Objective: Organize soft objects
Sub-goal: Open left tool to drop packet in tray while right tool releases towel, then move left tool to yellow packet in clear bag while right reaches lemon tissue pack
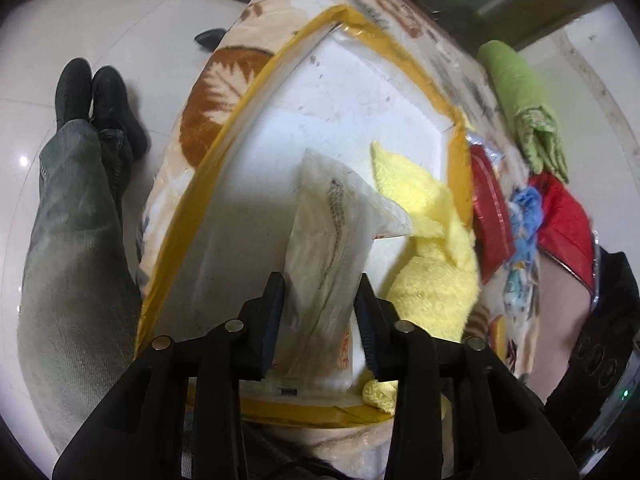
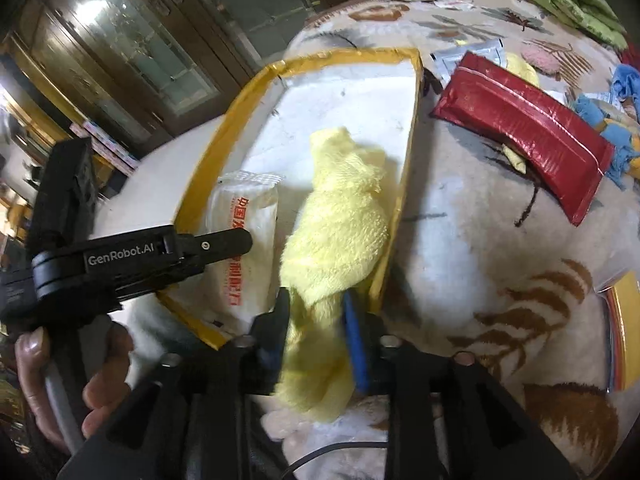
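Glossy white tiled floor (image 1: pixel 132 20) seen at the left, light reflected on it, dark wooden glass-fronted cabinet (image 2: pixel 120 40) set against the far side, leaf-patterned cream blanket (image 2: pixel 500 240) spread over the work surface, dim warm indoor light.

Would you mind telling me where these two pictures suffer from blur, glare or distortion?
Left wrist view: fisheye bends the box rim, dark shadow over the claw, red pouch smeared. Right wrist view: glare on the cabinet glass, blue pad blurred.
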The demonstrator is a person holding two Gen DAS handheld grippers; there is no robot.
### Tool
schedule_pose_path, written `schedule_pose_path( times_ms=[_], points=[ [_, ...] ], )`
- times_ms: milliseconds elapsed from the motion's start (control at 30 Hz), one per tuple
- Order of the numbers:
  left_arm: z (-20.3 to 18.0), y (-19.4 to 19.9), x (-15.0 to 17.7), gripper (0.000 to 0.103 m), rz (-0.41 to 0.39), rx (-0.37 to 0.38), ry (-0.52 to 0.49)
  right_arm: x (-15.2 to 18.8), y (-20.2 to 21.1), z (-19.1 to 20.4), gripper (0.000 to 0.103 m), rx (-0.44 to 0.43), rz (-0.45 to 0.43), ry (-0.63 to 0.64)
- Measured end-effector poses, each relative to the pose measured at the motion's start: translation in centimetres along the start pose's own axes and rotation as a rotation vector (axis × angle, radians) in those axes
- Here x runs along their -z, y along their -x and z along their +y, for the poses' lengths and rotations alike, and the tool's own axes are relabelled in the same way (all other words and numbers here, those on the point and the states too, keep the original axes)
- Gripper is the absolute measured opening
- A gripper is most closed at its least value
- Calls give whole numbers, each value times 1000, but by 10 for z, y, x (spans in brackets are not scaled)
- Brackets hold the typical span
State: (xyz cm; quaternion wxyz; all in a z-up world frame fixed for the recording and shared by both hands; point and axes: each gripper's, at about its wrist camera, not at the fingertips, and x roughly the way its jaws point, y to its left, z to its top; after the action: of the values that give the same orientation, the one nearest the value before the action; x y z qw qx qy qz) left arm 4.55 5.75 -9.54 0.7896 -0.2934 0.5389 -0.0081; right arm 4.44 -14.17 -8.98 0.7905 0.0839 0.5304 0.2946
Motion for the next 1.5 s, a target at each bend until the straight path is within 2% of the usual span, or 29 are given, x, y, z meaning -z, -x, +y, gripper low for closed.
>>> schedule_pose_path(
  times_ms=[33, 67, 100, 167, 267, 367, 433, 567, 700, 767, 933, 1033, 1100, 1167, 1267, 1333, 1400, 1500],
  points=[
    [-4, 4, 0, 50, -13, -29, -26, -1, 4, 0, 49, -10, -17, -4],
    [-6, 7, 0, 59, -25, -51, -41, -4, 8, -1, 52, -18, -33, -9],
    [-8, 9, 1, 62, -44, -72, -49, -4, 14, -2, 54, -29, -50, -15],
    [-14, 18, 4, 62, -89, -92, -58, -6, 26, -5, 55, -55, -75, -19],
    [-28, 33, 13, 62, -151, -80, -80, -2, 45, -11, 56, -68, -106, -21],
    [-55, 43, 24, 62, -191, -80, -148, 8, 66, -26, 65, -77, -143, -47],
    [-74, 45, 33, 62, -170, -45, -174, 18, 79, -41, 67, -63, -156, -74],
    [-114, 36, 52, 62, -80, 48, -233, 32, 102, -79, 67, -24, -182, -147],
    [-143, 10, 66, 62, 48, 127, -213, 44, 128, -122, 67, 17, -224, -249],
    [-159, -6, 71, 62, 98, 136, -217, 49, 142, -139, 67, 41, -252, -299],
    [-202, -33, 87, 62, 132, 109, -283, 54, 162, -177, 67, 63, -299, -417],
    [-230, -58, 96, 62, 177, 96, -313, 61, 171, -201, 67, 122, -312, -497],
    [-242, -69, 96, 62, 167, 84, -331, 65, 173, -221, 66, 136, -317, -564],
    [-255, -86, 96, 62, 165, 45, -336, 69, 175, -237, 67, 144, -326, -630],
    [-265, -115, 97, 62, 205, 8, -319, 73, 175, -250, 66, 154, -329, -666],
    [-269, -131, 102, 62, 211, -54, -329, 75, 174, -256, 67, 157, -326, -680],
    [-274, -142, 108, 62, 209, -82, -358, 75, 172, -260, 67, 166, -323, -687],
    [-285, -145, 116, 63, 158, -127, -445, 72, 167, -268, 67, 165, -315, -703]
  ],
)
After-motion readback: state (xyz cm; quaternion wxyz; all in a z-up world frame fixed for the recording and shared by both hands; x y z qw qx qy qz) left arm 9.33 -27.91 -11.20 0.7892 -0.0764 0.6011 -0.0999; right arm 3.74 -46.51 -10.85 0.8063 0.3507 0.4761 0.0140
